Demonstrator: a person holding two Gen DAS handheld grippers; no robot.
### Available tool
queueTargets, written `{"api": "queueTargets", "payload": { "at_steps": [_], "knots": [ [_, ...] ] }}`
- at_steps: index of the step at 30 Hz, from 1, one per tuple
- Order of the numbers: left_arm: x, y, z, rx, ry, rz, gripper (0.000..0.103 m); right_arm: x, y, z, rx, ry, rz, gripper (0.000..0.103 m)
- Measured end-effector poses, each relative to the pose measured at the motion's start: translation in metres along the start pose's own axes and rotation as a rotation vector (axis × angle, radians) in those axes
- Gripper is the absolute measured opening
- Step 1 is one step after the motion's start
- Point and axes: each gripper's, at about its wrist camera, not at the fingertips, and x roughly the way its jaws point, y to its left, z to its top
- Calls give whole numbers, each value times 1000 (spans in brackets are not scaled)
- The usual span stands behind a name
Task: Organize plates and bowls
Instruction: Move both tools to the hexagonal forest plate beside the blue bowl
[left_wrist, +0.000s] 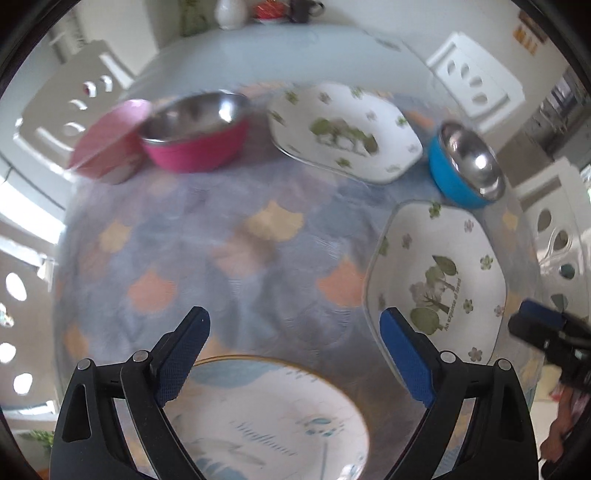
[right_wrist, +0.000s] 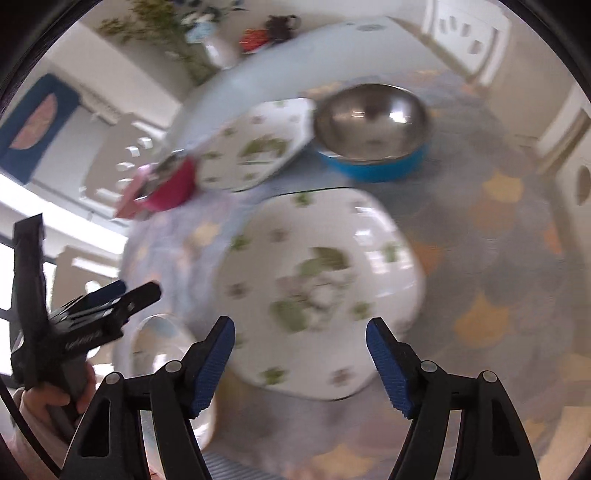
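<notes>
My left gripper (left_wrist: 295, 317) is open over the patterned tablecloth, nothing between its fingers. A round plate with blue leaves (left_wrist: 266, 417) lies just below it. My right gripper (right_wrist: 300, 325) hangs open above a white dish with a tree picture (right_wrist: 317, 288), not touching it. That dish (left_wrist: 436, 280) sits right of my left gripper. Along the far side stand a pink container (left_wrist: 107, 144), a pink steel-lined bowl (left_wrist: 195, 129), a white flowered plate (left_wrist: 343, 129) and a blue steel-lined bowl (left_wrist: 465, 162).
White chairs (left_wrist: 476, 81) ring the table. A white vase (left_wrist: 231, 13), a red object and a dark mug (left_wrist: 303, 9) stand at the far end. A hand (right_wrist: 48, 398) grips the left tool's handle. The tablecloth (left_wrist: 229, 236) shows bare in the middle.
</notes>
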Motion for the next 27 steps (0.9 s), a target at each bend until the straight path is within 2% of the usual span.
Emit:
{"api": "queueTargets", "payload": {
  "at_steps": [7, 11, 14, 18, 21, 23, 27],
  "knots": [
    [42, -32, 8, 51, 80, -43, 93, 28, -53, 11, 114, 81, -86, 72],
    [67, -39, 6, 59, 138, -36, 93, 44, -65, 13, 159, 131, -76, 72],
    [74, -38, 7, 56, 147, -44, 93, 57, -69, 14, 173, 170, -68, 72],
    [84, -34, 8, 31, 166, -53, 96, 65, -58, 19, 107, 164, -100, 79],
    [86, -38, 7, 54, 163, -50, 103, 75, -48, 22, 45, 183, -124, 93],
    [87, -41, 8, 64, 158, -47, 103, 83, -38, 24, 9, 198, -144, 103],
    [87, -40, 9, 56, 151, -47, 103, 95, -17, 23, -89, 220, -260, 103]
  ]
}}
